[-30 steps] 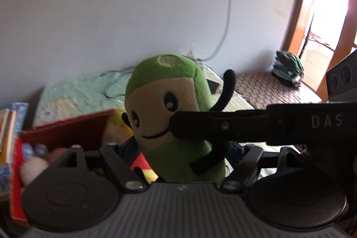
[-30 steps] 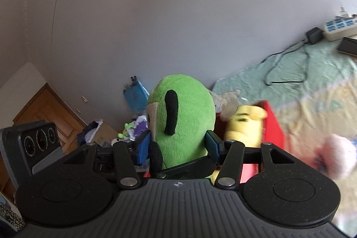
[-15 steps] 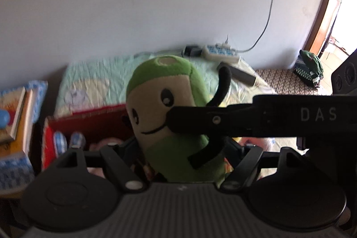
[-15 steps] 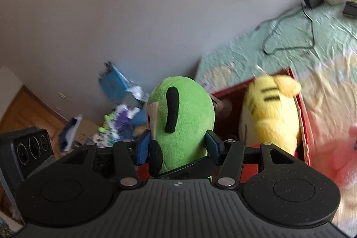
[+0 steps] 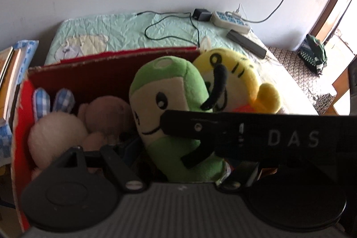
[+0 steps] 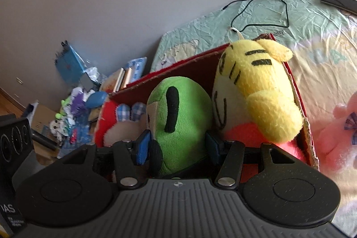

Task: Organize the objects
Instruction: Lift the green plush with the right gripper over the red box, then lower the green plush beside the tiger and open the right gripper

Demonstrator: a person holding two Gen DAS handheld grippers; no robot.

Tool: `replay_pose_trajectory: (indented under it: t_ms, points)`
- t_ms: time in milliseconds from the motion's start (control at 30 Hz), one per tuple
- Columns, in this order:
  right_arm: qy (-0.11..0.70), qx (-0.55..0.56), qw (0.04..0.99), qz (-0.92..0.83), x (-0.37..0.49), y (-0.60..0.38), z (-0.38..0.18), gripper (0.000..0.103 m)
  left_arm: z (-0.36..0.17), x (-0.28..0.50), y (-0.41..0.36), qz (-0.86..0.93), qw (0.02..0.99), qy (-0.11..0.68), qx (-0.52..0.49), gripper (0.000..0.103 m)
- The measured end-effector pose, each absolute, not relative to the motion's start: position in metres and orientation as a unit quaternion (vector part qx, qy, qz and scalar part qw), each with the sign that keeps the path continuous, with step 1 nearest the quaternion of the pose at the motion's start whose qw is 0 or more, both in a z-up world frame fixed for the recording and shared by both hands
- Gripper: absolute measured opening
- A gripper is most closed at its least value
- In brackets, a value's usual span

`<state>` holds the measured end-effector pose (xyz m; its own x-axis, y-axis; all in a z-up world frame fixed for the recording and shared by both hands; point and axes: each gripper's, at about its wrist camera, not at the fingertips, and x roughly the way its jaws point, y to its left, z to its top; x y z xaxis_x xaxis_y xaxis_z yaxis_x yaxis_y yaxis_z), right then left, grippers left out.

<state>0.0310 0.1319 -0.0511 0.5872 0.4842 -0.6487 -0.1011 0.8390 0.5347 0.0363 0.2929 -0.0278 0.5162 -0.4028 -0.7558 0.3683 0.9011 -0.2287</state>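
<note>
A green plush toy [image 6: 180, 124] with a black arm is gripped by my right gripper [image 6: 176, 146], whose blue pads [image 6: 142, 146] press its sides. It is being lowered into a red cardboard box [image 5: 107, 64] that holds a yellow tiger plush [image 6: 258, 95], a white bunny with checked ears [image 5: 53, 126] and a brown plush [image 5: 104, 113]. In the left wrist view the green plush [image 5: 169, 104] faces the camera, with the right gripper's black finger [image 5: 245, 135] across it. My left gripper [image 5: 183, 162] straddles the plush's base; its fingertips are hidden behind it.
The box sits on a bed with a pale green quilt [image 5: 125, 30]. A power strip [image 5: 229, 21], charger cable and a dark remote [image 5: 247, 46] lie at the far end. Books [image 5: 9, 81] stack at the left. A pink plush [image 6: 337, 137] lies right of the box.
Both grippers have come down with the green plush, from above the box to inside it, beside the yellow tiger plush. The grip on the plush is unchanged.
</note>
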Motion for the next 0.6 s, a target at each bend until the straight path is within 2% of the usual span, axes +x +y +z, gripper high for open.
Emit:
replay_pose_trajectory:
  t_ms: [367, 600]
  points:
    - [0.438, 0.222, 0.857, 0.157, 0.036, 0.132, -0.053, 0.058, -0.034, 0.039, 0.298, -0.218, 0.867, 0.447, -0.023, 0.082]
    - [0.409, 0.242, 0.867, 0.149, 0.028, 0.120, -0.042, 0.059, -0.026, 0.035, 0.301, -0.216, 0.871, 0.440, -0.023, 0.090]
